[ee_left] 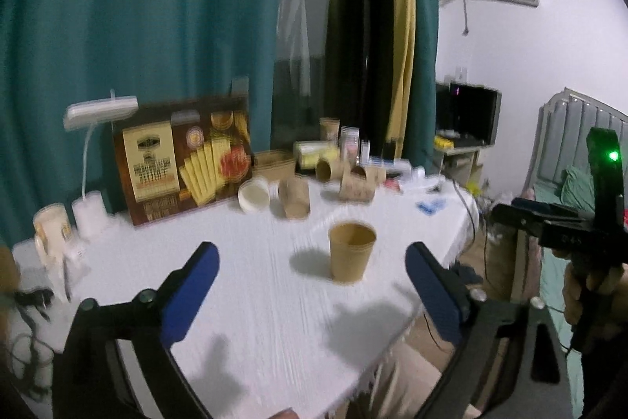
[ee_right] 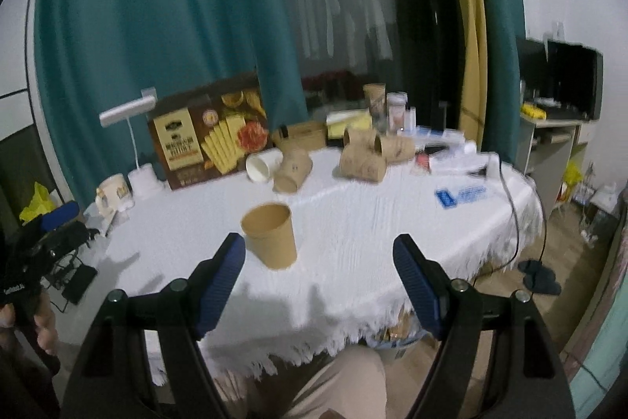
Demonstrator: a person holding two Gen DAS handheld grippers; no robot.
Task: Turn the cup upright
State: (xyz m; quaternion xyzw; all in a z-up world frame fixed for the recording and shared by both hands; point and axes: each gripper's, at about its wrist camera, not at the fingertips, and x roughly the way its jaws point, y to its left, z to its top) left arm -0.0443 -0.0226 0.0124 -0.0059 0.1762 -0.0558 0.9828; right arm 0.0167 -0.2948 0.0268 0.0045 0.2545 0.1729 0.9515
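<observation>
Cup: we see the brown paper cup standing mouth-up on the white tablecloth, free of both tools; in the right wrist view it sits at about 11 o'clock from our tool, just beyond its left finger.
Left gripper: our left gripper has its blue pads spread wide with nothing between them; the cup lies ahead at about 12 o'clock, apart from both pads.
Right gripper: our right gripper is likewise spread wide and holds nothing; its pads hang over the near, fringed edge of the cloth.
Step in hand: we judge the flip itself as done, since the cup rests on its base with the rim up; what is left looks like clearing away from it.
Next move: if anything, we keep both tools wide and draw off without brushing the cup, which looks light and would tip at a touch.
Other cups: several paper cups lie on their sides at the far side, near 12 o'clock, among them a white-lined one and a brown cluster.
Backdrop: a printed food box and a white desk lamp stand at about 10 o'clock.
Image quality: both views are motion-blurred, so fine detail is lost.
</observation>
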